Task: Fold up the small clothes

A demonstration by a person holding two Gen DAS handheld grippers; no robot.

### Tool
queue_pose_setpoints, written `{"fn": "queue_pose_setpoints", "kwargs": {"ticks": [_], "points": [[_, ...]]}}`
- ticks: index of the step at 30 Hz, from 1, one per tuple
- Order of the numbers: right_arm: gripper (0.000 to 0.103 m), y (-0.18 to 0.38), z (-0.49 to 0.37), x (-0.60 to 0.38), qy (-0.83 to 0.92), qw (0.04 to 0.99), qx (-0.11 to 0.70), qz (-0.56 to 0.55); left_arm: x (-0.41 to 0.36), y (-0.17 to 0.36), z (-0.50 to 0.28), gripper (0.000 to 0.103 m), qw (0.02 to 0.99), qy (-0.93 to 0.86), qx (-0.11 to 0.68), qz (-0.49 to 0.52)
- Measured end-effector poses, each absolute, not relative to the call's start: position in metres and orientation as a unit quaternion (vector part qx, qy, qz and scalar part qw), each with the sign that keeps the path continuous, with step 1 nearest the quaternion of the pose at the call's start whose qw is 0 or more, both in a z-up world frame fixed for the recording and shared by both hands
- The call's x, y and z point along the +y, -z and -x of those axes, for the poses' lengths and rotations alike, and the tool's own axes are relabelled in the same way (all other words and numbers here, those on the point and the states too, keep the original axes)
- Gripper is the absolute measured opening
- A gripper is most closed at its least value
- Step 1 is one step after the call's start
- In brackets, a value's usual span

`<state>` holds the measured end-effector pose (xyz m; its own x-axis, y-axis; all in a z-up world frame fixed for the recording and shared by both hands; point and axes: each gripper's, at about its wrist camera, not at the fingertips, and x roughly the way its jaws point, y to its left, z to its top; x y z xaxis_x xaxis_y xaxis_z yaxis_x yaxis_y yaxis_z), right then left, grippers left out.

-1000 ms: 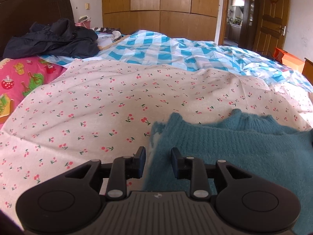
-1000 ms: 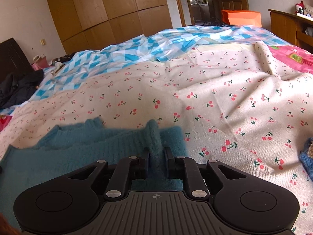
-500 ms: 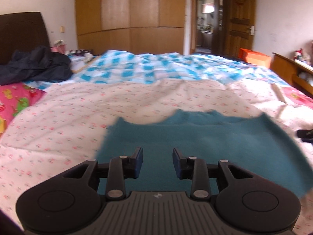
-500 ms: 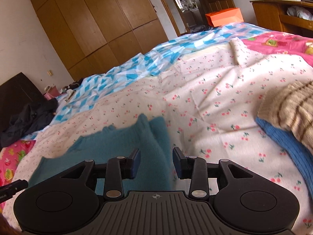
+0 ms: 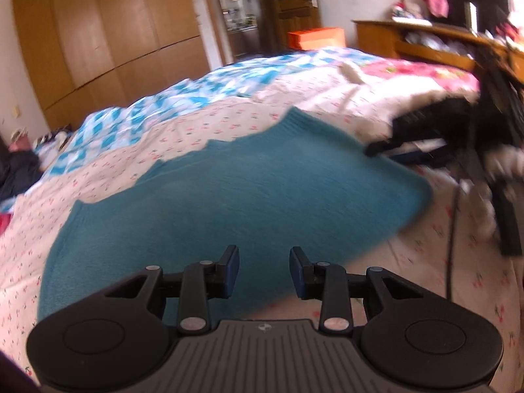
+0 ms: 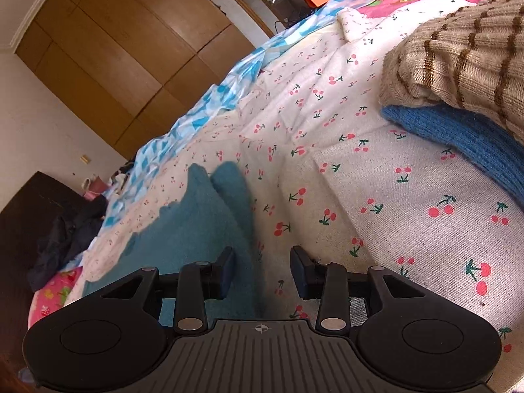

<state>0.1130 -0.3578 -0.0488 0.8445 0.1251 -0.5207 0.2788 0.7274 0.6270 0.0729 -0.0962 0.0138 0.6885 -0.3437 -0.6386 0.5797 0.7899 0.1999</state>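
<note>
A teal knit sweater (image 5: 229, 196) lies spread flat on the cherry-print sheet (image 5: 213, 121) of a bed. My left gripper (image 5: 263, 273) is open and empty, just above the sweater's near edge. In the right wrist view the same sweater (image 6: 203, 226) lies at lower left, and my right gripper (image 6: 262, 270) is open and empty over its right edge and the sheet (image 6: 376, 196). The right gripper also shows in the left wrist view (image 5: 409, 134), blurred, at the sweater's far right corner.
A tan striped knit (image 6: 465, 55) lies stacked on a blue knit (image 6: 458, 137) at the right. A blue checked quilt (image 5: 163, 108) covers the bed's far side, dark clothes (image 6: 65, 239) lie by the headboard. A wooden desk (image 5: 425, 39) and wardrobe (image 5: 98, 32) stand beyond.
My right gripper has let go of the sweater's edge and opened. Both grippers have swung right and tilted. The sweater now lies flat.
</note>
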Motion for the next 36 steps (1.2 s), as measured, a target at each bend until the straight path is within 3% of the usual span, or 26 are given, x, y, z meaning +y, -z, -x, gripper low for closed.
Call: {"fn": "queue_pose_setpoints", "kwargs": {"ticks": [10,19,36], "points": [[0.037,0.052,-0.104,-0.386,0.007,0.859,0.261,-0.44,-0.169,0.021,-0.039,0.04,0.859,0.303,0.254,-0.325],[0.038,0.053,-0.106,-0.386,0.001,0.858,0.262,-0.442,-0.191,0.044,-0.023,0.048,0.847,0.291,0.189,-0.403],[0.038,0.054,-0.108,-0.383,-0.009,0.859,0.266,-0.437,-0.218,0.054,-0.051,0.059,0.869,0.244,0.146,-0.404]]}}
